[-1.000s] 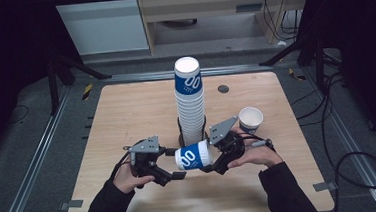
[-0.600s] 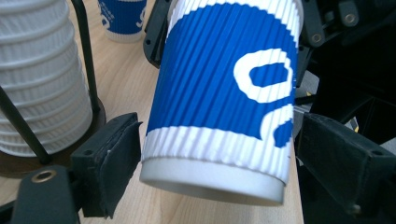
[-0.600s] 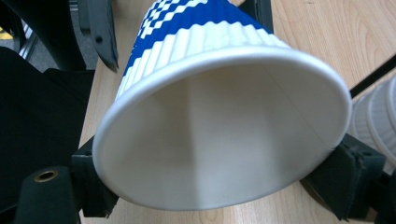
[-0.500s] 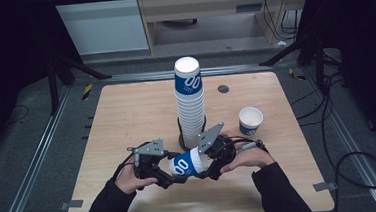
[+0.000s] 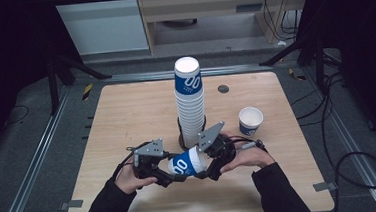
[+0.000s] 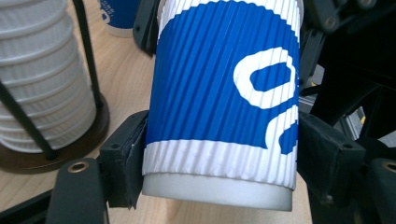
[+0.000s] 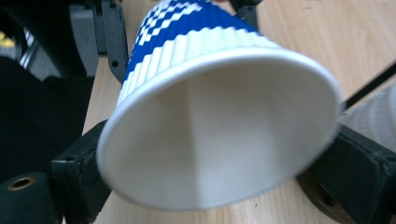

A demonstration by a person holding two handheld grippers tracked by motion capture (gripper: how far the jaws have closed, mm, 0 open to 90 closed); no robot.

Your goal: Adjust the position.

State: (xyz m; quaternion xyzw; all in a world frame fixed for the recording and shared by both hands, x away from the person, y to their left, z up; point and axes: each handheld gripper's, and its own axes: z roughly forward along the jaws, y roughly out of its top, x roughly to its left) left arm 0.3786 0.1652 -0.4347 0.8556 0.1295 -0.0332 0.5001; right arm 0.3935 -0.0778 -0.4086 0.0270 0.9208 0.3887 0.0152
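Two handheld grippers share one blue-and-white paper cup [image 5: 186, 163].
Left gripper [image 5: 173, 174] clamps its base, right gripper [image 5: 206, 169] its rim end; it lies sideways just before the cup stack [image 5: 190, 106].

I see the table [image 5: 126, 115] evenly lit from above, with darkness all around it. The paper cup [image 7: 219, 126] blurs at its rim nearest my right gripper view's lens.

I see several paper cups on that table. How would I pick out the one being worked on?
Start at the tall stack of cups in the middle of the wooden table. Just in front of it, the blue-and-white ribbed cup lies sideways, clamped between the left gripper and right gripper. The others stand upright.
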